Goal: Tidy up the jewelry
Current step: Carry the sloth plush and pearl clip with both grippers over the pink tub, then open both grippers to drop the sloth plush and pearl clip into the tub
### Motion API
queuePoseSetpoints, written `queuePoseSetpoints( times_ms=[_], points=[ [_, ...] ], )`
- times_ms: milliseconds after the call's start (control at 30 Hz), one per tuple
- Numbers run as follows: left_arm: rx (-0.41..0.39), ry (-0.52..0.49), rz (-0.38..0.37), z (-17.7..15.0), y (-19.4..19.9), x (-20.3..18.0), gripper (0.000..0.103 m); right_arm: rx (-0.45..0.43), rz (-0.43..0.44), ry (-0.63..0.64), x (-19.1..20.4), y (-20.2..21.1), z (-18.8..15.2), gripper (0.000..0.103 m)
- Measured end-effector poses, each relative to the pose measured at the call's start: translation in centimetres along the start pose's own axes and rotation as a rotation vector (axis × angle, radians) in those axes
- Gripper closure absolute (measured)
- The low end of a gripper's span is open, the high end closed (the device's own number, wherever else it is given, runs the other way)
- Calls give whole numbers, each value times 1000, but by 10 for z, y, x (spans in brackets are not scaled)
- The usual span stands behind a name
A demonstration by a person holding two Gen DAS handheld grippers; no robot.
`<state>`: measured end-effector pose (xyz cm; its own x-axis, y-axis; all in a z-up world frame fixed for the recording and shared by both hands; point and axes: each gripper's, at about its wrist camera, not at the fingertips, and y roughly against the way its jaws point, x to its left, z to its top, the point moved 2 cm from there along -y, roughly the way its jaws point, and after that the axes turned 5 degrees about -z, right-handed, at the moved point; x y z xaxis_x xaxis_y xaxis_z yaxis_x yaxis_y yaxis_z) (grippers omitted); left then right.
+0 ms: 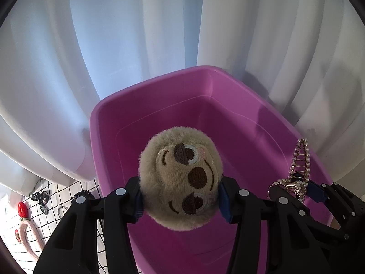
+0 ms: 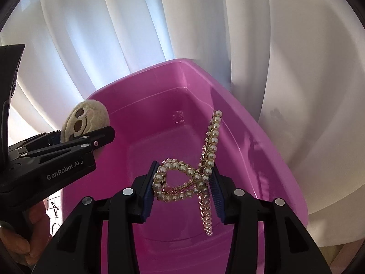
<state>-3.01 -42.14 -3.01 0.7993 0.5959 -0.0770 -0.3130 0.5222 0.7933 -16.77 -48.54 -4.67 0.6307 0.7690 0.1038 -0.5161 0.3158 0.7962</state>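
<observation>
- Left tool (image 1: 180, 199): jaws closed onto a round plush sloth-face piece (image 1: 181, 178), pinched at both sides by the blue pads. Beige fur, brown eye patches, stitched smile; face is turned toward the left wrist camera.
- Plush piece is held in the air above the pink bin (image 1: 109, 123), over its near-left part. It also shows in the right wrist view (image 2: 84, 119).
- Right tool (image 2: 182, 194): jaws closed part-way onto a pearl hair claw (image 2: 196, 175). Pads press the looped handle end from either side.
- Claw: gold-coloured metal frame lined with rows of small cream pearls, coil spring visible at the left of the loop. One pearl arm points up and away from the camera, the other hangs down toward it.
- Claw is held above the bin interior, right of centre; not touching the bin floor as far as can be seen.
- Pink bin (image 2: 273, 150): glossy plastic, rounded corners. No items visible on the floor that shows.
- White curtain (image 1: 136, 34) hangs behind the bin.
- Left of the bin, on the white grid-patterned tabletop (image 1: 75, 189): red strawberry clip (image 1: 22, 209), pink fuzzy headband (image 1: 30, 239), dark hair clips (image 1: 41, 199).
</observation>
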Motion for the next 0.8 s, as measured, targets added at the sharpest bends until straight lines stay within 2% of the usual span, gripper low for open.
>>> queuePoseSetpoints(
  times_ms=[200,367,400,467,500,567,600,633,800],
  points=[
    [57,12,4,-6,-15,3,50,29,-2,1,1,-16,-3,61],
    [97,46,-9,-8,-22,11,39,49,-6,6,3,-26,4,61],
    [97,48,-5,-8,-22,12,33,42,-9,5,4,-26,4,60],
    [95,34,-6,-10,-20,11,31,25,-26,11,4,-26,7,47],
    [94,28,1,-10,-20,10,30,17,-35,15,4,-26,8,45],
    [90,17,17,-9,-17,9,26,7,-33,15,3,-26,10,45],
    [88,16,34,-9,-16,8,19,3,-33,12,2,-26,11,45],
    [82,19,32,-9,-15,8,18,1,-32,11,1,-26,10,45],
    [76,18,34,-9,-12,9,18,-5,-29,10,0,-28,11,45]
  ],
)
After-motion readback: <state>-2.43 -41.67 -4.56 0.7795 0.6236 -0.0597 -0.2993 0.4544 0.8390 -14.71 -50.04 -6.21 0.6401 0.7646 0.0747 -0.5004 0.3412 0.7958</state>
